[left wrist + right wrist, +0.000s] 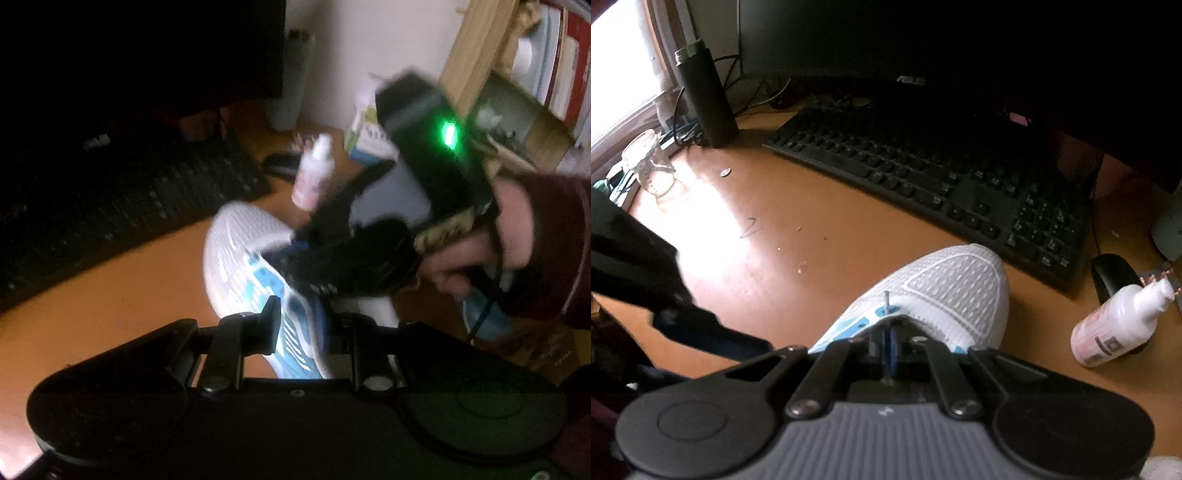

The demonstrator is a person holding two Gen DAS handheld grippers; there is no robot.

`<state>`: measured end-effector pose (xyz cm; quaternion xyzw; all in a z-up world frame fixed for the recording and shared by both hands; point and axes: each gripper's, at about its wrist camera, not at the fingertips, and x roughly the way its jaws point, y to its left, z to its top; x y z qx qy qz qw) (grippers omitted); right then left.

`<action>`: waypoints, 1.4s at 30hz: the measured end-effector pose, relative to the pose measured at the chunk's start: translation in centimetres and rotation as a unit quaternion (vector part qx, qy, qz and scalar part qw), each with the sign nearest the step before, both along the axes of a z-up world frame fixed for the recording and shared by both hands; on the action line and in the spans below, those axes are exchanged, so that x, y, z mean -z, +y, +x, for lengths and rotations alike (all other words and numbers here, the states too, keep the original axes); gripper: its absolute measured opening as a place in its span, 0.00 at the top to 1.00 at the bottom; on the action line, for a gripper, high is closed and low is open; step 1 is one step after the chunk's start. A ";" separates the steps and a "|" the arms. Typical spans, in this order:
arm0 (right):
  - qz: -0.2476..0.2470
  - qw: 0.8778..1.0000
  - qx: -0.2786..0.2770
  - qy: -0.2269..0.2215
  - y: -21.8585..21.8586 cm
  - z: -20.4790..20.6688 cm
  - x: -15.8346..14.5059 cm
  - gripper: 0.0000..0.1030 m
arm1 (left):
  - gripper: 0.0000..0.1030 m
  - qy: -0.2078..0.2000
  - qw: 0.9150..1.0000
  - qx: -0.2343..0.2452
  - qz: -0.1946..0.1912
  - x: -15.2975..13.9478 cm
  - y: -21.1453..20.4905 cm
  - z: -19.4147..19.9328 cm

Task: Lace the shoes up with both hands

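One lace tip (886, 297) stands up out of a front eyelet in the right wrist view; the white-and-blue shoe (945, 291) lies mid-desk (746, 258), toe toward the keyboard (934, 184), and the right gripper (888, 347) is pinched narrow at the throat, what it holds unclear. In the blurred left wrist view, the left gripper (301, 317) is open narrowly astride the shoe's side, the upper eyelets are hidden, so lacing progress is unclear.

White shoe (945, 291) with blue marks on an orange-brown desk (783, 236).

The shoe has a white mesh toe with a dotted pattern and light blue patches. The keyboard (942, 184) is black. The small bottle (1115, 328) is white and pink. The sleeve (557, 243) is dark red.
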<state>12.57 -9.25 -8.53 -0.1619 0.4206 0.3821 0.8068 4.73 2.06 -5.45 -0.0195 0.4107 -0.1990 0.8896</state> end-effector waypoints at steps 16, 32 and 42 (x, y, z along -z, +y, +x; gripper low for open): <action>0.008 1.000 0.005 -0.003 -0.2 0.1 0.5 0.97 | 0.82 0.038 0.992 -0.089 -0.086 3.6 1.8 5.4; 0.014 1.000 0.010 -0.006 -0.5 -0.3 0.5 0.96 | 1.00 0.060 0.975 -0.134 -0.165 4.1 2.2 5.2; 0.008 0.996 0.052 -0.066 -3.5 -4.0 -3.1 0.44 | 1.00 -0.077 0.954 -0.266 -0.116 -4.9 14.4 -0.6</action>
